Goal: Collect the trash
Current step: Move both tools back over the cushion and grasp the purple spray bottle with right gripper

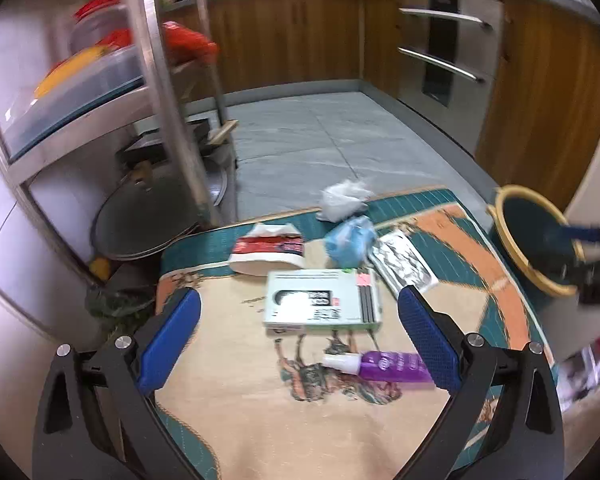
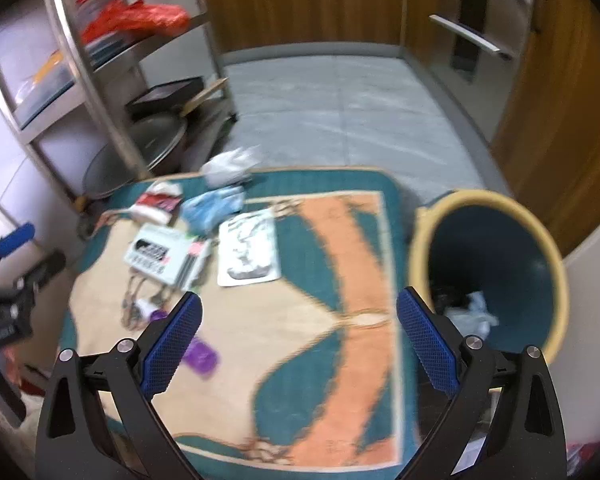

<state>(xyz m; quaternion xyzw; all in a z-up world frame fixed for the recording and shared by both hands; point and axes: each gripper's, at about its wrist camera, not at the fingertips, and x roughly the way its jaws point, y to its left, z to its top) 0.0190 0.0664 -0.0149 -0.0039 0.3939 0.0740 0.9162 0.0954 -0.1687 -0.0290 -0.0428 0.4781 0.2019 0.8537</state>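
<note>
My left hand-held gripper (image 1: 298, 338) is spread wide and grasps nothing; its blue pads (image 1: 171, 340) hang above the cream middle of the rug (image 1: 228, 392), framing a pale green box (image 1: 322, 300) and a purple tube (image 1: 384, 364) that lies just on the near side of it. My right hand-held gripper (image 2: 298, 338) is equally wide open and empty, held over the orange and teal stretch of the rug, with its right finger in front of the bin (image 2: 488, 264).

The trash sits toward the rug's far left corner (all of it loose and apart from my fingers): a crumpled white bag (image 1: 344, 198) at the far edge, partly on the grey floor (image 1: 324, 136), a scrunched blue bag (image 1: 350, 240) just nearer, a torn red and white packet (image 1: 268, 252) to its left, and a flat black and white printed wrapper (image 1: 404, 264) to its right. The box touches or nearly touches the blue bag.

The bin, teal inside with a yellow rim, stands off the rug's right edge and has crumpled pale scraps (image 2: 472, 314) at its bottom. A metal shelf rack (image 1: 156, 80) stands beyond the rug's left side.
</note>
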